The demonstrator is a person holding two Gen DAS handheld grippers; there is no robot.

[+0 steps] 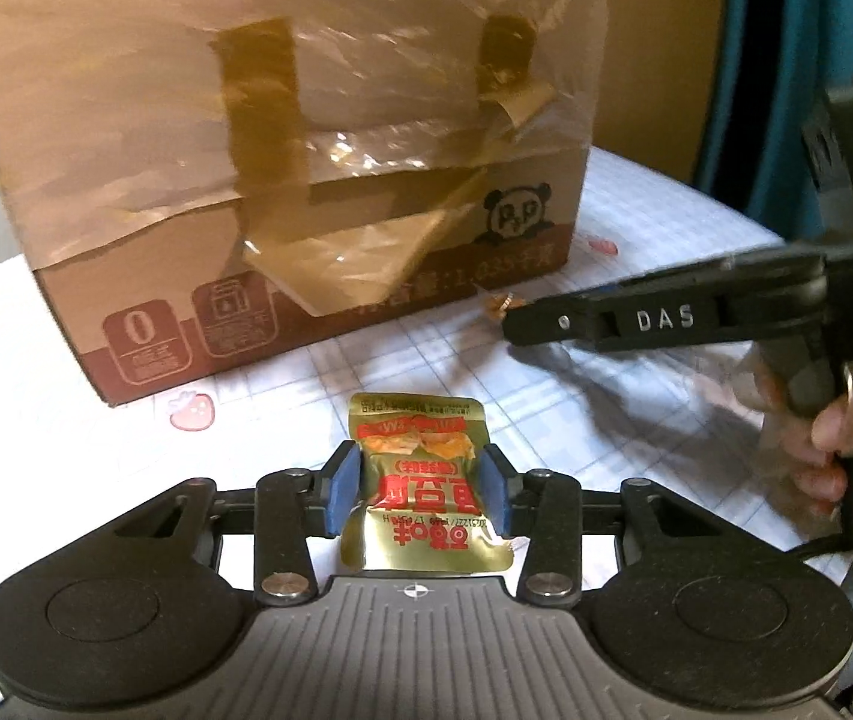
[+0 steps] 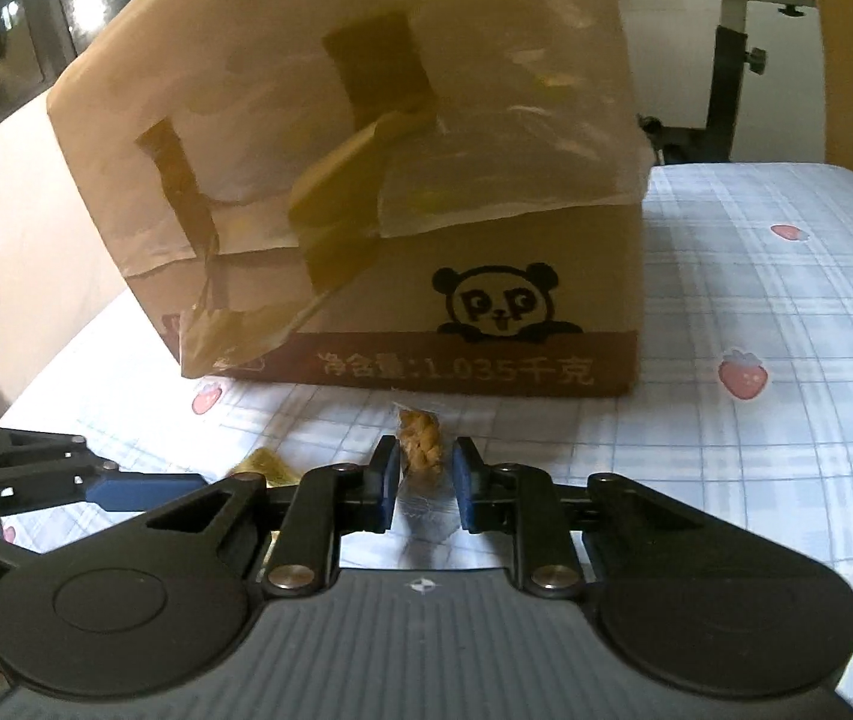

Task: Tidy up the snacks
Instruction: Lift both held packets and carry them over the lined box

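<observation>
Left fingers: the left gripper (image 1: 419, 489) has its blue pads (image 1: 344, 489) pressed on both sides of a gold foil packet (image 1: 420, 483), low in the centre of the left wrist view; the foil buckles between them.
Gold foil packet: crinkled and shiny, with red print; its far end lies on the tablecloth (image 1: 654, 384), its near end reaches back to the gripper body.
Right fingers: the right gripper (image 2: 424, 468) is drawn in on a clear-wrapped snack (image 2: 421, 447), low centre of the right wrist view; its blue pads (image 2: 389, 474) close on the clear wrapper.
Clear-wrapped snack: a brown, lumpy, twisted piece in transparent film, its far tip poking just ahead of the fingers.
Right gripper seen from the left: a black arm marked DAS enters from the right edge of the left wrist view, held by a hand (image 1: 828, 444).
Cardboard box: the cardboard box (image 1: 282, 138) fills the upper half of both views, just beyond both sets of fingers; plain brown board, a dark red band along the bottom, a panda print, loose film and tape patches on its face.
Open room: bare cloth lies between the fingers and the box's bottom edge, and a wide stretch runs to the right of the box in the right wrist view.
Tablecloth: pale blue check with pink strawberries, flat and smooth.
</observation>
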